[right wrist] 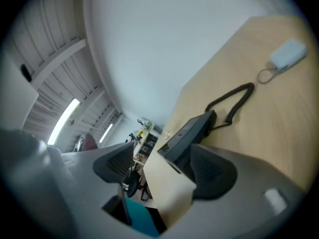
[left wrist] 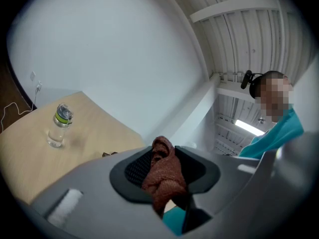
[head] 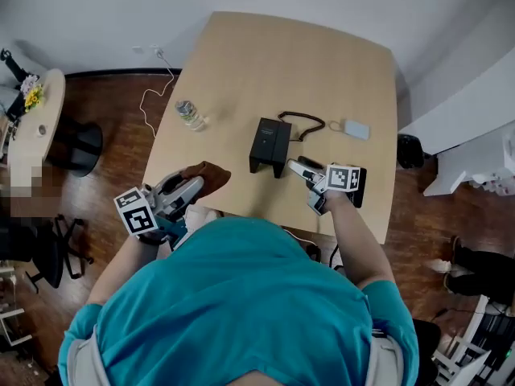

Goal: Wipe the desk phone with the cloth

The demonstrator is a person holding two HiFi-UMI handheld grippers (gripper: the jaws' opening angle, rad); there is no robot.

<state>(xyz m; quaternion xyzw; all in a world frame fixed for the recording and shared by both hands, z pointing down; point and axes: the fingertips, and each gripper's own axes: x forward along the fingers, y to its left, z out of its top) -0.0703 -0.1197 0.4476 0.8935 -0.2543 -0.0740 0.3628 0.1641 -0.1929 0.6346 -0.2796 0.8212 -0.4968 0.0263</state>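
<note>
The black desk phone point(head: 269, 145) stands mid-table with its coiled cord point(head: 302, 123) trailing behind it. My left gripper point(head: 187, 190) hovers at the table's near left edge, shut on a bunched reddish-brown cloth point(head: 208, 175). In the left gripper view the cloth point(left wrist: 162, 176) is pinched between the dark pads of the left gripper point(left wrist: 164, 168). My right gripper point(head: 299, 171) sits just in front of the phone's near right corner. In the right gripper view its jaws stand wide with nothing between them, the right gripper point(right wrist: 164, 166) pointing at the phone point(right wrist: 192, 131) and cord point(right wrist: 232, 101).
A clear water bottle point(head: 190, 114) point(left wrist: 59, 126) stands near the table's left edge. A small grey-blue device point(head: 356, 129) point(right wrist: 287, 54) lies behind the cord. A white cable point(head: 153, 95) runs on the floor to the left, near chairs point(head: 48, 248).
</note>
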